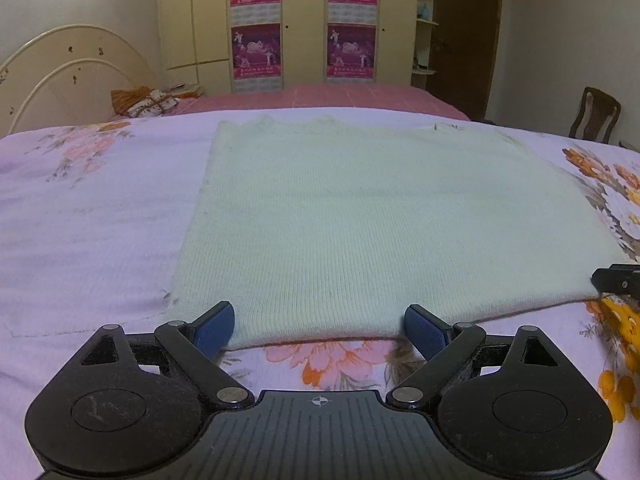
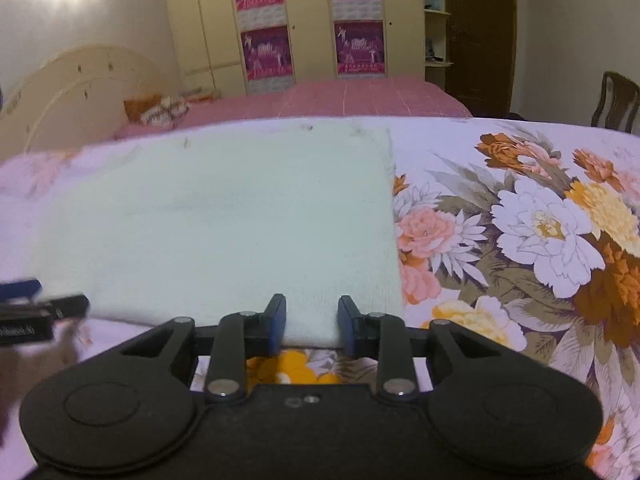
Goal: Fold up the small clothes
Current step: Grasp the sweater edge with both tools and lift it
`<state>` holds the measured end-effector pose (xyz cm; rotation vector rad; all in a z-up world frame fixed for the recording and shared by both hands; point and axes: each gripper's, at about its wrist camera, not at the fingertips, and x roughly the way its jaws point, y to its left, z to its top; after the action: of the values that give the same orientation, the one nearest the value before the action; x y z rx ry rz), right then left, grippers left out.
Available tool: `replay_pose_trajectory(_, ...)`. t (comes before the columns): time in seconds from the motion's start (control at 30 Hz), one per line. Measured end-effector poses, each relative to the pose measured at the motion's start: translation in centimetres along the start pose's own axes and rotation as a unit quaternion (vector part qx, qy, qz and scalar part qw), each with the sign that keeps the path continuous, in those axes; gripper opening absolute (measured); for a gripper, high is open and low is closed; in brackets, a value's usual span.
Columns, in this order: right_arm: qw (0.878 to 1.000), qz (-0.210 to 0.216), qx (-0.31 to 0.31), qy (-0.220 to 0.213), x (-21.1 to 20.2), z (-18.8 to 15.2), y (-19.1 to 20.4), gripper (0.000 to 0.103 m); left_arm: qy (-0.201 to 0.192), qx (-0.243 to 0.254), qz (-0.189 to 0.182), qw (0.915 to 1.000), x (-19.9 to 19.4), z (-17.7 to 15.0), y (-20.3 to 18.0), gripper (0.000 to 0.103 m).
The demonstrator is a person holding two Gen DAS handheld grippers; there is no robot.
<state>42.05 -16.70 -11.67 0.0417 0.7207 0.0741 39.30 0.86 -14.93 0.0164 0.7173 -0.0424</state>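
A pale green knitted garment (image 1: 380, 216) lies flat on the floral bedsheet (image 1: 92, 220), folded into a rectangle. My left gripper (image 1: 319, 326) is wide open at its near edge, the blue pads on either side of the hem, low over the sheet. In the right wrist view the garment (image 2: 224, 224) fills the left-centre. My right gripper (image 2: 312, 322) is partly open, its fingers straddling the near edge close to the garment's right corner. The right gripper's tip shows at the right edge of the left wrist view (image 1: 618, 282); the left gripper shows blurred at the left (image 2: 32, 312).
The floral sheet (image 2: 520, 232) spreads to the right of the garment. Beyond lies a pink bed (image 1: 340, 98) with a cream headboard (image 1: 68, 72) and cushions (image 1: 148, 104). A wardrobe (image 1: 304, 20) stands at the back, a wooden chair (image 1: 596, 114) at the right.
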Motion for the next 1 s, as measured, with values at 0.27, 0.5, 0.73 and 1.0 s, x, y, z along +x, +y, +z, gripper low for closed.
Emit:
replay_pose_trajectory(0.27,1.0,0.008,0.009,-0.017,-2.3,0.4,-0.6,0.031,0.005,-0.182,-0.043,0.9824,-3.3,-1.1,5.1,0.091)
replay_pose_trajectory(0.5,0.999,0.036,0.007,-0.011,-2.2,0.3,0.8,0.032,-0.022,-0.337,-0.084,0.9374,-0.7,-1.9,8.1,0.08)
replay_pose_trajectory(0.73,0.991,0.124,0.038,-0.034,-0.1,2.9,2.5,0.002,-0.088,-0.397,-0.132,0.9039,3.4,-1.6,8.4,0.063)
replay_pose_trajectory(1.0,0.99,0.137,0.034,-0.03,5.3,7.2,5.4,0.002,-0.104,-0.437,-0.172,0.8767,4.2,-0.3,9.4,0.007)
